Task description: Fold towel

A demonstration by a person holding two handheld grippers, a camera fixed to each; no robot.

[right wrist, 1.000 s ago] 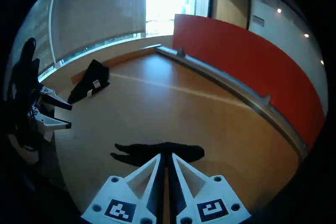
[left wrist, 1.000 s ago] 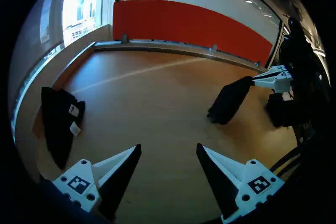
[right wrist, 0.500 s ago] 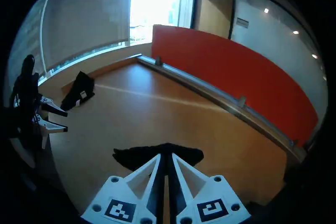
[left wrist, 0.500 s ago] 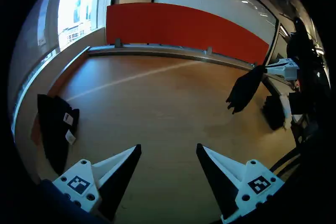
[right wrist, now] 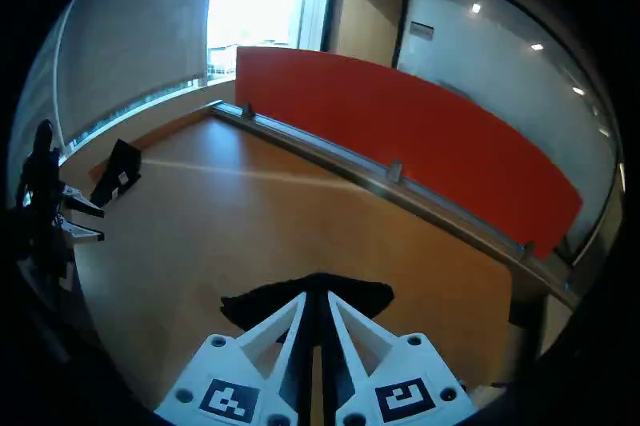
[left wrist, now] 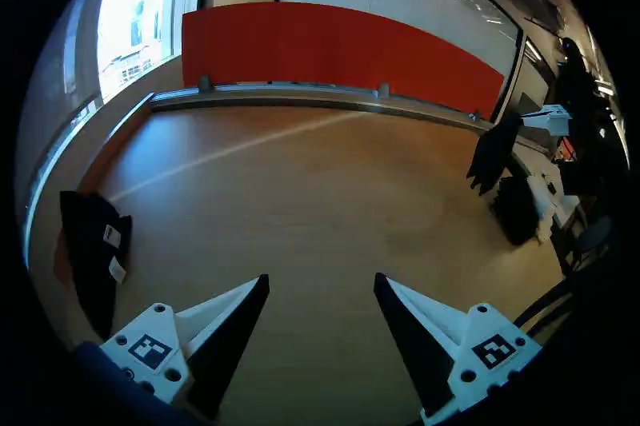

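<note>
Right gripper: fingers pinching black towel, which hangs bunched over desk. Left gripper: fingers spread, empty. Risk: the single-point hold may slip, so the cloth lands crumpled and spoils the fold.

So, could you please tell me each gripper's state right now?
Left gripper: open, holding nothing.
Right gripper: shut on the black cloth towel.

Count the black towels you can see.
2. The held towel hangs from the right hand-held gripper; the flat towel lies at the table edge by the window. A dark lump near the held one may be a third; unclear.
</note>
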